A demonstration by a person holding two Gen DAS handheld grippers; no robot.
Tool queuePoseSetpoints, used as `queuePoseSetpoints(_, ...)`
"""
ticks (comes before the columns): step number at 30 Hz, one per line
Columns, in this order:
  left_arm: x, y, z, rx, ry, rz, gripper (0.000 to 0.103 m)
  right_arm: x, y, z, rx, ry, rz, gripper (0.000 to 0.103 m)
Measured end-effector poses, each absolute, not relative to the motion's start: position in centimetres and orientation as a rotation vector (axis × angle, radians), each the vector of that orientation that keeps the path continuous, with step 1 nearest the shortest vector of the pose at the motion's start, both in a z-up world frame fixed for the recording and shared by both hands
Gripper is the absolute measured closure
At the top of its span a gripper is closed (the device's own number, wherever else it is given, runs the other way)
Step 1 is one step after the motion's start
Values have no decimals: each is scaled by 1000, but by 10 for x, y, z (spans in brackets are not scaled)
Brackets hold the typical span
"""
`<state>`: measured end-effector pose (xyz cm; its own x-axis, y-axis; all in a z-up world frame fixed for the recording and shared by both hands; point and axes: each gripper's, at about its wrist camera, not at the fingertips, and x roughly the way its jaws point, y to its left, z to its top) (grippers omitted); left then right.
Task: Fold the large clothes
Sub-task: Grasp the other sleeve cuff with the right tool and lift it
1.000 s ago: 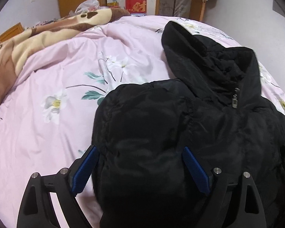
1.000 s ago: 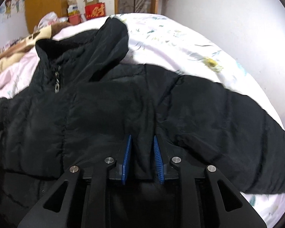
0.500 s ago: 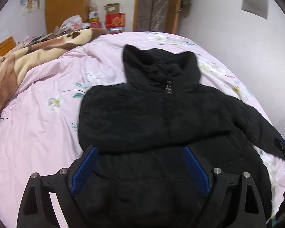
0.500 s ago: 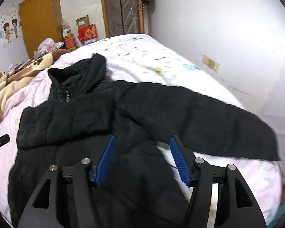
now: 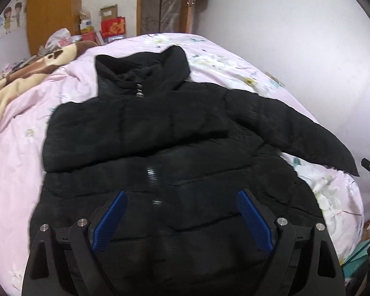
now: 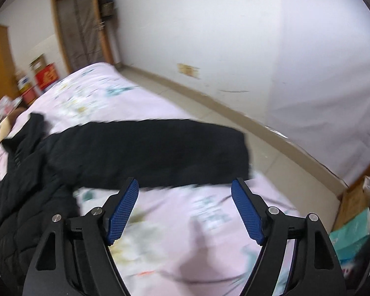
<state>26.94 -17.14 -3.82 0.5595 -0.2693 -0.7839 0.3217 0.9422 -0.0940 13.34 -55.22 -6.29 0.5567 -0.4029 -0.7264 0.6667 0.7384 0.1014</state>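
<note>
Both grippers stood with jaws apart and nothing between the pads. Left gripper (image 5: pixel 180 218) hovered at lower centre of its view, over the hem of the black jacket (image 5: pixel 160 148), which lay front-up and zipped on the pink floral bedspread (image 5: pixel 17 172), collar toward the top of the frame. Right gripper (image 6: pixel 185 209) had just been opening, over bare bedspread; one jacket sleeve (image 6: pixel 148 153) stretched across mid-frame, its cuff at the bed edge.
</note>
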Motion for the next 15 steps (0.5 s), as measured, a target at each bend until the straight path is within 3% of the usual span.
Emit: queuePoseSetpoints(15, 281, -225, -71, 113, 976, -392, 12, 159, -629, -122, 595, 807, -637, 24)
